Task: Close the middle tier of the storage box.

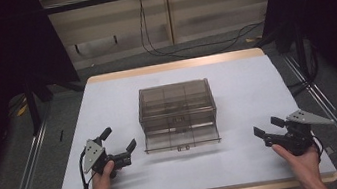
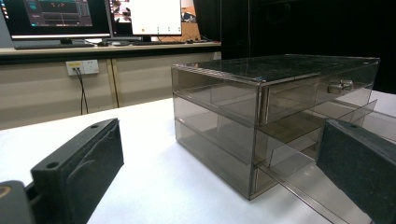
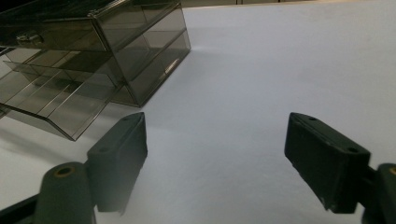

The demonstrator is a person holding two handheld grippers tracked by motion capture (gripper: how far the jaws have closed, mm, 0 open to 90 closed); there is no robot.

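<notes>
drawer box: smoked clear plastic cabinet (image 1: pixel 176 108), mid-table, just toward 12 o'clock of centre.
layout: two tiers with dividers visible through the walls; no contents seen.
lower drawer: pulled out toward 6 o'clock (image 1: pixel 182 140); in the left gripper view its front edge runs out between the jaws (image 2: pixel 299 186).
upper drawer: pushed in, small metal knob on its front (image 2: pixel 340 86).
orientation: drawer fronts face 6 o'clock; long axis runs 9 to 3 o'clock.
handling (judgement): rigid, light, slick thin-walled plastic; likely slides on the sheet if pushed one-sided, and could crack under a hard squeeze.
grip point (judgement): knob on each drawer front, or the open drawer's front lip; brace the carcass at a side wall.
left gripper: (image 1: pixel 118 139) at 8 o'clock of the box, jaws spread wide, holding nothing, clear of the box.
right gripper: (image 1: pixel 268 127) at 4 o'clock, jaws also spread, empty, well apart from the box.
surface: white sheet (image 1: pixel 247 163) on a wood-edged table.
</notes>
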